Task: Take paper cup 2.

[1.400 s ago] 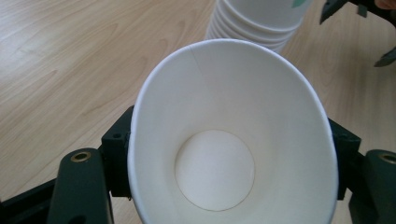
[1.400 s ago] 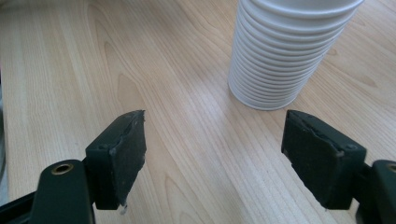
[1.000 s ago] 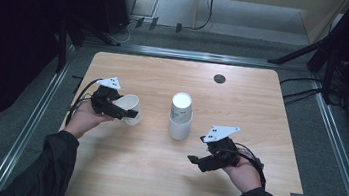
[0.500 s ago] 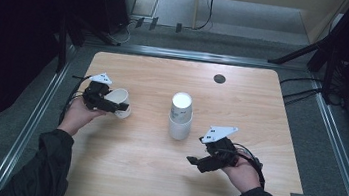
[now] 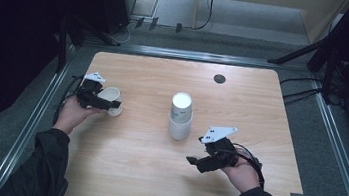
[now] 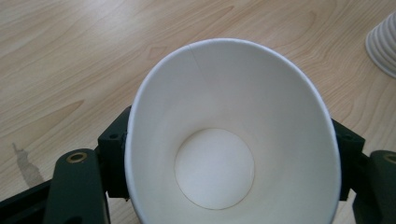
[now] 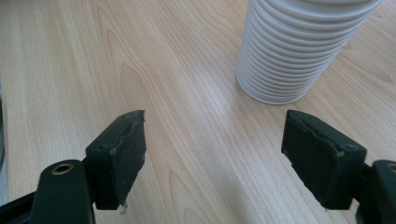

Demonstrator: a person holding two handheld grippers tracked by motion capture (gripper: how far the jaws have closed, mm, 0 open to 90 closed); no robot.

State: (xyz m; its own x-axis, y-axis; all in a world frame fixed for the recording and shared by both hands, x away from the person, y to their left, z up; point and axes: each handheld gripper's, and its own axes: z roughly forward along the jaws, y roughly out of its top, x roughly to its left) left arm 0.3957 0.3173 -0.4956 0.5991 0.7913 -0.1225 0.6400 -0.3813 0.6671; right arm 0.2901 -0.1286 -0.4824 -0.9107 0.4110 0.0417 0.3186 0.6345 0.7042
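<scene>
Left gripper point(image 5: 107, 104) is pinching a paper cup point(image 6: 233, 140) between its fingers, thin and crushable so go gentle, while the right gripper point(image 7: 215, 158) sits wide open with the cup stack point(image 7: 299, 46) just beyond its fingertips.

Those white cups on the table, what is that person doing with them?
A person holds a gripper in each hand. The left gripper is shut on one paper cup, squeezing it between the jaws near the table's left edge. A stack of cups stands in the middle. The right gripper waits open beside the stack, holding nothing.
</scene>
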